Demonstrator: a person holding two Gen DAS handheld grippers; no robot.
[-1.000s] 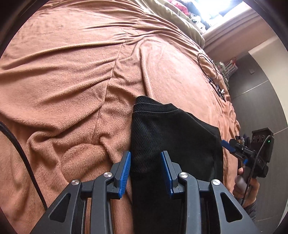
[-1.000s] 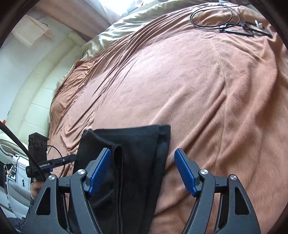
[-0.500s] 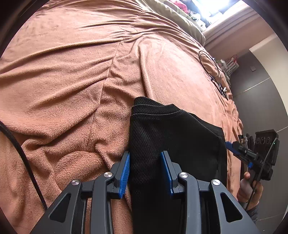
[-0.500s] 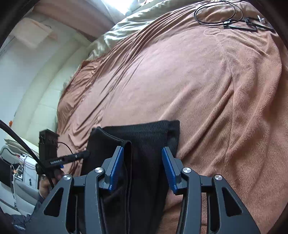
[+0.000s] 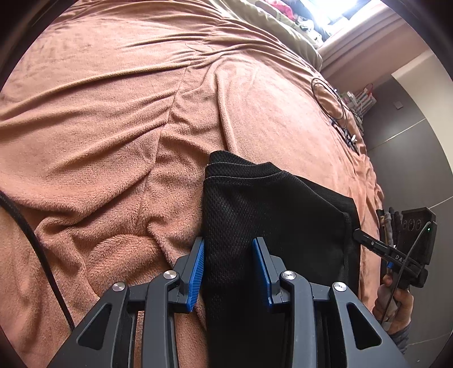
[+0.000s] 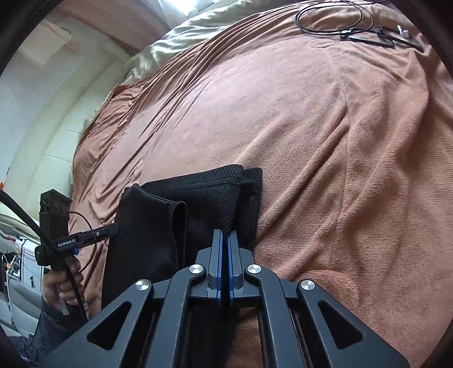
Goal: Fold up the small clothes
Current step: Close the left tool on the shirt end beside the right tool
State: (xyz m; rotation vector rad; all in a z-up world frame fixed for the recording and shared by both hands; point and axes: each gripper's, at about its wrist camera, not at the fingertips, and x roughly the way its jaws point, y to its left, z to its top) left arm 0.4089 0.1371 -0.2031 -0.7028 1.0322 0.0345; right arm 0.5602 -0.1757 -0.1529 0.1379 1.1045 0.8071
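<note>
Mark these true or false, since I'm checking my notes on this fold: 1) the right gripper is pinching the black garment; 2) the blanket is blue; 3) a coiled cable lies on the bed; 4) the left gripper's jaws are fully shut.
1) True: the right gripper, whose jaws have just been closing, pinches the black garment.
2) False: the blanket is brown-orange.
3) True: the coiled cable lies there.
4) False: the left gripper has a gap, with garment fabric in it.
</note>
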